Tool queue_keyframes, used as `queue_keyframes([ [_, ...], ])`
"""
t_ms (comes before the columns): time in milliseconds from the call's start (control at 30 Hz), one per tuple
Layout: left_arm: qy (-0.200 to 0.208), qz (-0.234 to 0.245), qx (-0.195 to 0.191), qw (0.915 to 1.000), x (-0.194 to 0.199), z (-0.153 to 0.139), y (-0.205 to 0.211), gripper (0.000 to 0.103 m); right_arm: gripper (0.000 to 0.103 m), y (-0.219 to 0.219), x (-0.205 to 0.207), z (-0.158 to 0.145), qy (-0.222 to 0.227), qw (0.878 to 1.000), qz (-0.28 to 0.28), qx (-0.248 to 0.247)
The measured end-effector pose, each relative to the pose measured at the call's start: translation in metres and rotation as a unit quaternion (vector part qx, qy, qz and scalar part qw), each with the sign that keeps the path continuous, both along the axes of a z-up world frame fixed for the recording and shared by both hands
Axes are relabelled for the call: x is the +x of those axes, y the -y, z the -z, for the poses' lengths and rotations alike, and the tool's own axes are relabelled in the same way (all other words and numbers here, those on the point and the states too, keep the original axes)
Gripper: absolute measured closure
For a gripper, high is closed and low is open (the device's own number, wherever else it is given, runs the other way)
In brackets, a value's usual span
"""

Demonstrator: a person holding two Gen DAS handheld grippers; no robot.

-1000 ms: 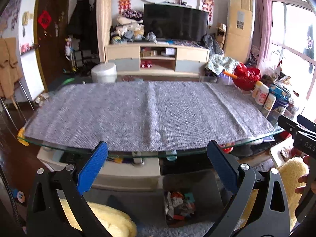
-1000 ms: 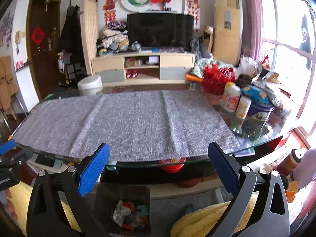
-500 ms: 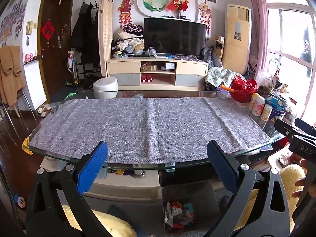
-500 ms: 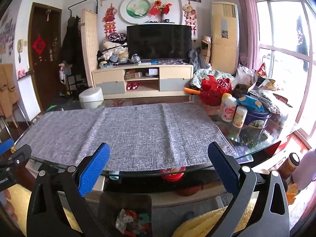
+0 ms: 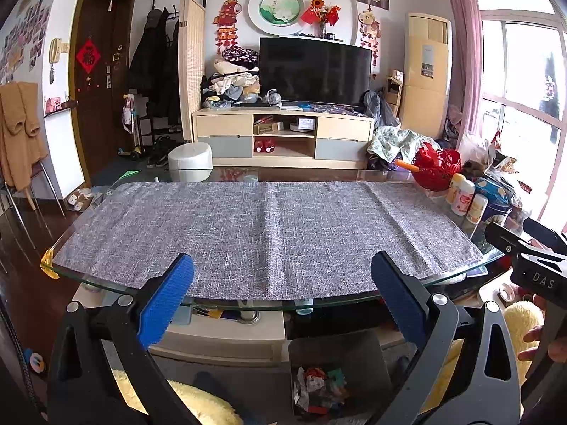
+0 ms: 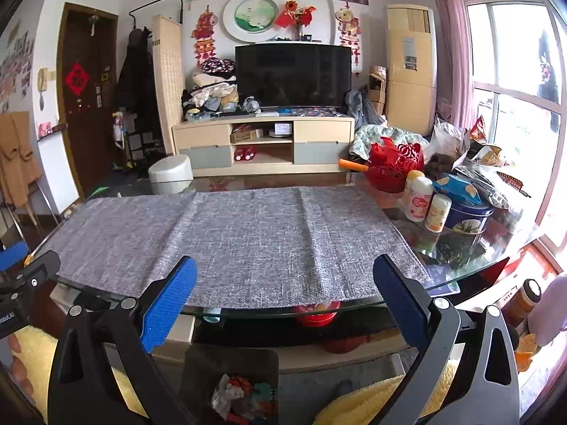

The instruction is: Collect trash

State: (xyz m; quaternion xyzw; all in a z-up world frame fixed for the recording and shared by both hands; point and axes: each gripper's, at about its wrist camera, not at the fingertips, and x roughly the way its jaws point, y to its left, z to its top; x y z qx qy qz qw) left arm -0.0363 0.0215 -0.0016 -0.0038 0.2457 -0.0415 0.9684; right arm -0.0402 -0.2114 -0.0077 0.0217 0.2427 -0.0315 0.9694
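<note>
A dark bin (image 5: 368, 354) stands on the floor under the near edge of the glass table, with crumpled trash (image 5: 319, 389) inside; it also shows in the right wrist view (image 6: 198, 364) with the trash (image 6: 241, 396). My left gripper (image 5: 283, 297) is open and empty, held above the bin before the table edge. My right gripper (image 6: 285, 297) is open and empty, at the same height. A grey cloth (image 5: 265, 233) covers the table top (image 6: 460, 251); I see no trash on it.
A red basket (image 6: 393, 166), bottles (image 6: 418, 198), a blue tin (image 6: 467, 212) and bags crowd the table's right end. A TV stand (image 5: 283, 134) and a white stool (image 5: 189, 157) stand beyond. Yellow fluffy cushions (image 5: 198, 403) lie beside the bin.
Both grippers have risen and tilted up, so the table sits lower in view and more of the room shows. Both stay open and empty.
</note>
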Motion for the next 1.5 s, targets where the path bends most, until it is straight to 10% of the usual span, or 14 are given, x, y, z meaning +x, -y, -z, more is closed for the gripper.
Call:
queue_keyframes([
  [1500,-0.007,0.004,-0.009,0.9999,0.0001,-0.0011,0.0001,0.008,0.003,-0.0066,-0.0008,0.0031,-0.007,1.0,0.0,0.005],
])
